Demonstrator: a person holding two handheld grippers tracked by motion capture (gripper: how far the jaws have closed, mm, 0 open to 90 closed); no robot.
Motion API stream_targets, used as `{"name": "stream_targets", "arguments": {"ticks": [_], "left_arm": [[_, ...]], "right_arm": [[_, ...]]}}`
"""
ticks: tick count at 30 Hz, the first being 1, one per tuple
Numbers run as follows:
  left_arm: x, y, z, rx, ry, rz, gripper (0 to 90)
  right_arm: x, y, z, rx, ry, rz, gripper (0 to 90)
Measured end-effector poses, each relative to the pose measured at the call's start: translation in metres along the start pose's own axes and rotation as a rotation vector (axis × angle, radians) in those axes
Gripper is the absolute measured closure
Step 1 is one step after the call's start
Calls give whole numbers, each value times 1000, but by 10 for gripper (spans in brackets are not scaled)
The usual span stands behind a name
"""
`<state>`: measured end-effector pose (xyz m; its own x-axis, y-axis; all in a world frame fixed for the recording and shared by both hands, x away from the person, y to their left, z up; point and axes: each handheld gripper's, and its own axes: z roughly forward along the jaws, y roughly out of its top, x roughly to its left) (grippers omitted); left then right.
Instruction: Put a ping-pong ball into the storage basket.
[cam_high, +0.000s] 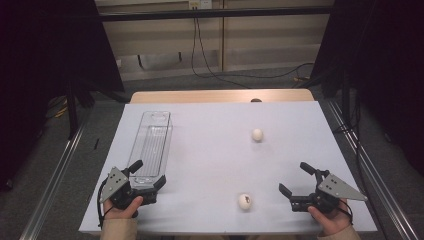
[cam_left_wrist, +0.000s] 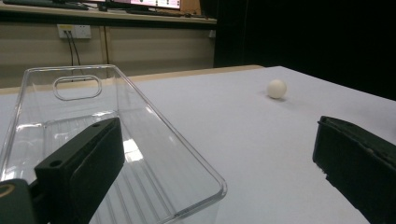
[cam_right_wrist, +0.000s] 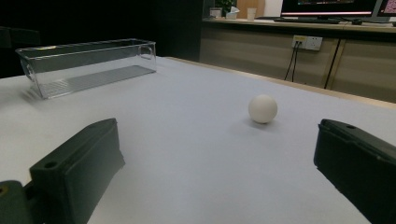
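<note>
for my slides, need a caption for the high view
Two open hand-held grippers, left and right, flank a clear bin and two white balls.

No text, label, brand, number or sign can be read in any of the views. The screens (cam_right_wrist: 334, 7) on the desk at the back are lit, but what they show is too small and blurred to read.

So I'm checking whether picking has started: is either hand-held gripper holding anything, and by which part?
Nothing is held. The left hand-held gripper stands open at the clear bin's near end; the right hand-held gripper is open, apart from both white balls.
</note>
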<state>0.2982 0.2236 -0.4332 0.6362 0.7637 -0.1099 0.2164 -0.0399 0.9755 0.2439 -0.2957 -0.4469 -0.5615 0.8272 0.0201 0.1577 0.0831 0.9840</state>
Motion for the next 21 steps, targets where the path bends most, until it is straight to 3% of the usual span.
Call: {"name": "stream_targets", "arguments": {"ticks": [21], "left_arm": [[-13,5,11,7,-57,-1,17]], "right_arm": [[-1,1,-1,-8,3,2,9]]}}
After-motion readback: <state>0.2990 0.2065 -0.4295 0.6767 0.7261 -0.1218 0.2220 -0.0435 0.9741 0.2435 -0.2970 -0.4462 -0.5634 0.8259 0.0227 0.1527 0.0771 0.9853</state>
